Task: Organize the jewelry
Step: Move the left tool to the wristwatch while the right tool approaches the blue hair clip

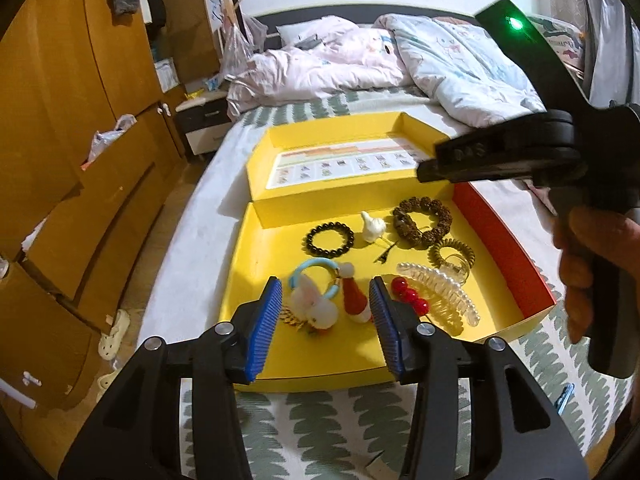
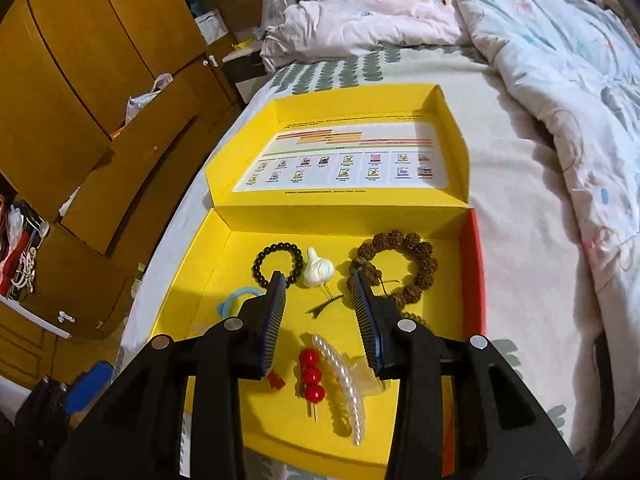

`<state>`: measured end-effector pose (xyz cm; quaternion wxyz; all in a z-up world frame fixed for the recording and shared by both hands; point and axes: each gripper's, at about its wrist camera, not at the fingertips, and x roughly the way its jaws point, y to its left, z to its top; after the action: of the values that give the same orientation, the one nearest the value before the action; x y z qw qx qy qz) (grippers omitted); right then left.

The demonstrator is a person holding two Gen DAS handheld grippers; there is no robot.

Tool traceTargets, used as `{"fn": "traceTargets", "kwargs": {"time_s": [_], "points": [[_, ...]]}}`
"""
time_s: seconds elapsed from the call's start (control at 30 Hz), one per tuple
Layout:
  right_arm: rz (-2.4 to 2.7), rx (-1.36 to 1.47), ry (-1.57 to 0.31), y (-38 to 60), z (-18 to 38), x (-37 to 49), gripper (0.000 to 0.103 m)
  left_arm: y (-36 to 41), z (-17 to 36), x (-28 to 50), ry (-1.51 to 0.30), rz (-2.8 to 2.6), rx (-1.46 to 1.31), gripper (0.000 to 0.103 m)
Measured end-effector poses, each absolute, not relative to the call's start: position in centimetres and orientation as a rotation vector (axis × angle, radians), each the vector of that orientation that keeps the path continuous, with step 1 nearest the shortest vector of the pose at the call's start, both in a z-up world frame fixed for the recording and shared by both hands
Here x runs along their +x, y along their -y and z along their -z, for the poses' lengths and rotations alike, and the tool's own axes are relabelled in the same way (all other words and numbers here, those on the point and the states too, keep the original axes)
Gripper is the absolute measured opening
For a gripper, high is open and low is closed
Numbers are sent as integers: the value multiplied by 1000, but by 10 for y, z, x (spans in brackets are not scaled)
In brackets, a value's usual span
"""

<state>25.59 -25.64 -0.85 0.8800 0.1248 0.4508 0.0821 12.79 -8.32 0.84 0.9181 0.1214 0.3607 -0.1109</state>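
An open yellow box [image 1: 256,248] lies on the bed and holds the jewelry. In it are a black bead bracelet [image 1: 330,239], a white garlic-shaped piece [image 1: 373,227], a brown knobbly bead bracelet [image 1: 422,221], an olive coil hair tie [image 1: 451,254], a pearl claw clip [image 1: 440,294], a red-ball hairpin [image 1: 408,296], a red Santa-hat clip [image 1: 354,300] and a white bunny pompom [image 1: 316,304]. My left gripper [image 1: 325,282] hangs open above the bunny and hat, holding nothing. My right gripper [image 2: 317,278] is open above the black bracelet [image 2: 278,260] and the white piece [image 2: 317,270], with nothing between its pads.
The box lid [image 2: 344,160] lies flat behind the tray with a printed sheet inside. A rumpled duvet [image 2: 540,60] covers the bed's far and right side. Wooden wardrobes [image 1: 60,120] line the left. A hand [image 1: 580,272] holds the right gripper's handle.
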Motion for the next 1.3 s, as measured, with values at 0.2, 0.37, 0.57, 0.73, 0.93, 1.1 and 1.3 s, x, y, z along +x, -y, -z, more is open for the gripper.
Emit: {"fn": "traceTargets", "kwargs": {"time_s": [0.2, 0.37, 0.57, 0.73, 0.93, 1.1, 1.3], "points": [[-159, 245, -927, 256, -1, 234, 39, 76, -24, 110, -695, 243, 228, 46], [-154, 220, -924, 251, -7, 211, 39, 70, -29, 100, -688, 262, 220, 46], [-120, 231, -936, 259, -4, 148, 42, 47, -25, 88, -770, 295, 171, 52], [-37, 272, -975, 276, 19, 94, 54, 28, -16, 69, -834, 315, 147, 56], [54, 355, -1106, 290, 69, 39, 54, 20, 11, 53, -934, 349, 127, 57], [106, 407, -1176, 298, 97, 15, 54, 29, 46, 50, -1092, 411, 128, 57], [162, 414, -1207, 306, 109, 12, 54, 31, 61, 52, -1145, 401, 139, 57]]}}
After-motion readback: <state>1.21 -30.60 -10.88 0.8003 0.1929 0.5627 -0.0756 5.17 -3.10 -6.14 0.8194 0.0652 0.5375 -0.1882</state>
